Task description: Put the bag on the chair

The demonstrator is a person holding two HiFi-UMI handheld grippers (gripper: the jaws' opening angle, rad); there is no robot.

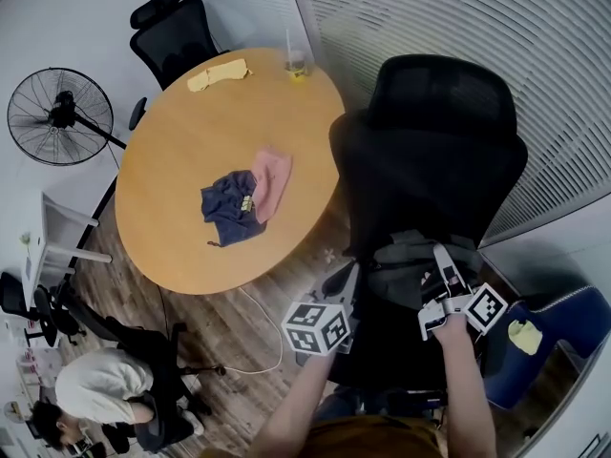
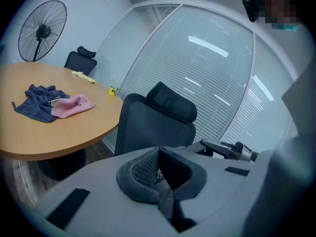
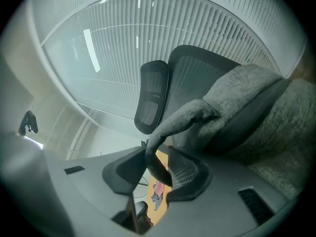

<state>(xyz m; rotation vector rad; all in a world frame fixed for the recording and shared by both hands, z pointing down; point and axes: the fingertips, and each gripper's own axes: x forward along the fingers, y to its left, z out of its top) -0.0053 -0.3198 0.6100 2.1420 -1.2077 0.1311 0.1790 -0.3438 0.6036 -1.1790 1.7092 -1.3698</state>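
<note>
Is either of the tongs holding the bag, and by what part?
Nothing is gripped. The right tongs stand open with the strap of the grey bag loose between them; the left tongs are shut and empty.

The bag (image 1: pixel 412 261) is grey, the chair (image 1: pixel 434 151) black, the table (image 1: pixel 181 151) tan, with a navy cloth (image 1: pixel 227 212), a pink cloth (image 1: pixel 273 179) and a far yellow cloth (image 1: pixel 218 74).

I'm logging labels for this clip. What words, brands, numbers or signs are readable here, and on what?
None can be read.
The marker cube at left and the one at right bear only black-and-white square patterns, no letters.
Any print on the cup is too small to read.
</note>
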